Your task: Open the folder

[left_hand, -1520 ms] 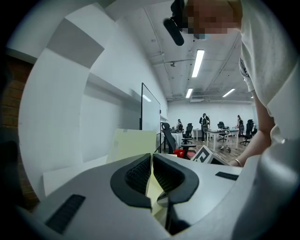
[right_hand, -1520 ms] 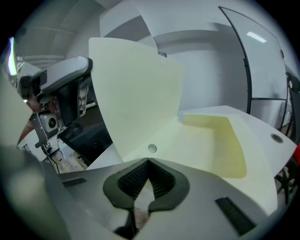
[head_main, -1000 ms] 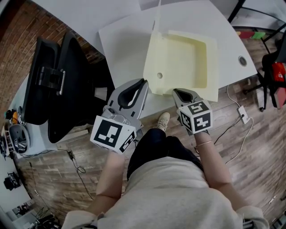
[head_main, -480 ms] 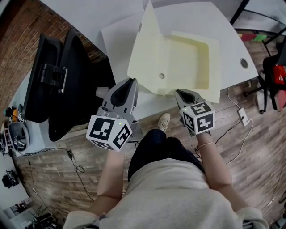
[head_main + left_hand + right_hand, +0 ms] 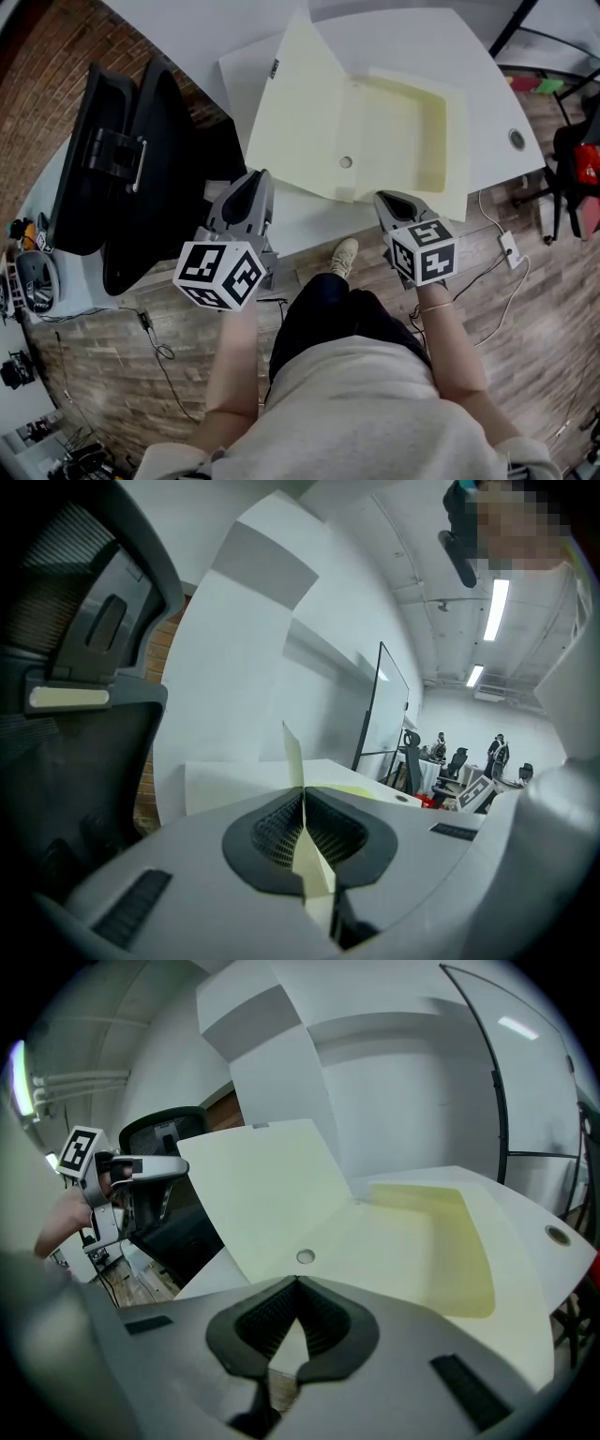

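Two tongs, left tongs (image 5: pixel 256 180) and right tongs (image 5: pixel 383 197), pinch one folder (image 5: pixel 309 122).

Pale yellow folder (image 5: pixel 309 122), white table (image 5: pixel 487 84), black chair (image 5: pixel 112 169), brown wood-plank floor (image 5: pixel 525 309), reddish brick wall (image 5: pixel 37 94)

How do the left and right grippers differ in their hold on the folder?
The left gripper pinches the lifted cover by its edge; the right gripper pinches the base at its near edge. The left gripper's sheet tilts up; the right gripper's lies flat on the table. Both are shut.
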Available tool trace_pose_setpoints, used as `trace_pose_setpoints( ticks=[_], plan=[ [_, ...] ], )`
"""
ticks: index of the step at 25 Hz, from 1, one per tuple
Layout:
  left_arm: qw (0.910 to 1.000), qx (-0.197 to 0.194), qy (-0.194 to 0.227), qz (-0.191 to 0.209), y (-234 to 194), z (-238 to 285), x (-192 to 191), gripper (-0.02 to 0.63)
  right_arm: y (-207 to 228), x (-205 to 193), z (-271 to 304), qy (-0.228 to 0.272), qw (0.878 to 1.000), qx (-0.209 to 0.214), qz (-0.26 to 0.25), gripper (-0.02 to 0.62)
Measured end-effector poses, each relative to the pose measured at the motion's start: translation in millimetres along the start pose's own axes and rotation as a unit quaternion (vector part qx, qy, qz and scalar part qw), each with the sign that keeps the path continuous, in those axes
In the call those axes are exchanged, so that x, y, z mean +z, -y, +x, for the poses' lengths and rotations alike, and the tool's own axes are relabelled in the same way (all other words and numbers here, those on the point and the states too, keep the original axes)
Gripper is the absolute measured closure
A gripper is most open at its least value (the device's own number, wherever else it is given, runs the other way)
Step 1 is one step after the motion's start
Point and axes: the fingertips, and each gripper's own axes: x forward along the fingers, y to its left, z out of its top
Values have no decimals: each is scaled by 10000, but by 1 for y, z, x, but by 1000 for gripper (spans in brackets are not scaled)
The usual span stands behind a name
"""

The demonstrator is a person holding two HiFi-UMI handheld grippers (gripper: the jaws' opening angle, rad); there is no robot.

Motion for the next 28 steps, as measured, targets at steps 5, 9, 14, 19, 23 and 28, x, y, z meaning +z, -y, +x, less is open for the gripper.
trace_pose_setpoints(
  ticks=[5, 9, 14, 19, 23, 28],
  plan=[
    [9998, 145, -70, -130, -9, -3, -12, 584, 1, -1, -1, -28, 10000, 10, 31, 574],
    [9993, 216, -129, -278, -17, -6, -22, 586, 1, -1, -1, -56, 10000, 4, 37, 574],
    [9986, 336, -220, -351, -30, -7, -28, 586, 1, -3, -3, -119, 9999, 7, -5, 574],
    [9973, 420, -317, -512, -38, -12, -41, 586, 6, -6, -9, -135, 9999, -53, 42, 575],
    [9960, 512, -406, -616, -44, -13, -53, 586, 11, -11, -14, -190, 9998, -111, -20, 575],
    [9949, 526, -528, -674, -47, -16, -65, 584, 16, -14, -21, -227, 9996, -191, -12, 574]
  ],
)
